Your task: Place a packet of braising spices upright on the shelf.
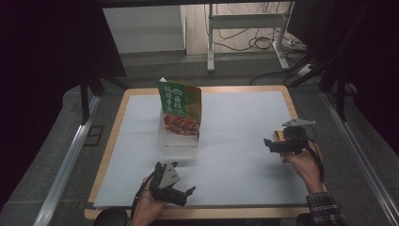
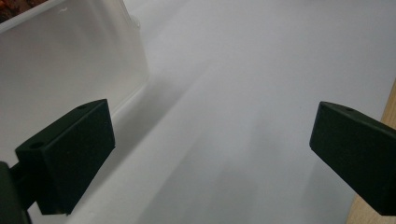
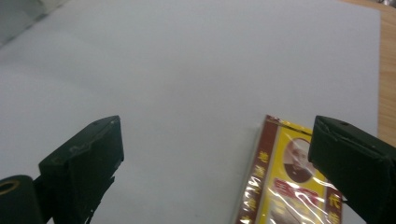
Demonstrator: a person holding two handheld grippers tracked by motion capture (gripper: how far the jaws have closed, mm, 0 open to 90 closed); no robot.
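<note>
1. Table (image 1: pixel 117 141): wooden rim, top covered by a white sheet (image 1: pixel 235 141) that leaves a strip of wood bare along the edges.
2. Clear plastic box (image 1: pixel 179 141): stands on the sheet left of centre, nearer the far edge than the near one. In the left gripper view its frosted wall (image 2: pixel 70 60) takes up the upper left.
3. Green packet (image 1: pixel 180 109): upright in the box, tilted slightly, printed face toward the near edge; green upper part with pale characters, a red-brown food picture below. Text too small to read.
4. Left gripper (image 1: pixel 181 194): held in the left hand (image 1: pixel 148 200) at the near edge, left of centre, just in front of the box. Grey three-cornered plate on top. Jaws spread wide in its own view (image 2: pixel 212 154); only white sheet lies between them, with the box wall beside the left jaw and apart from it.
5. Right gripper (image 1: pixel 269 145): held in the right hand (image 1: pixel 303 157) near the right edge, about mid-depth, pointing toward the centre of the table. Jaws wide apart in its own view (image 3: pixel 215 158), gripping nothing.
6. Small yellow packet (image 3: pixel 289 186): flat on the sheet, red-brown border, clear wrapper, small portrait print. It lies beside the right jaw in the right gripper view, partly behind it; contact cannot be told.
7. A plaid sleeve (image 1: pixel 324 207) shows on the right forearm at the near right corner.
</note>
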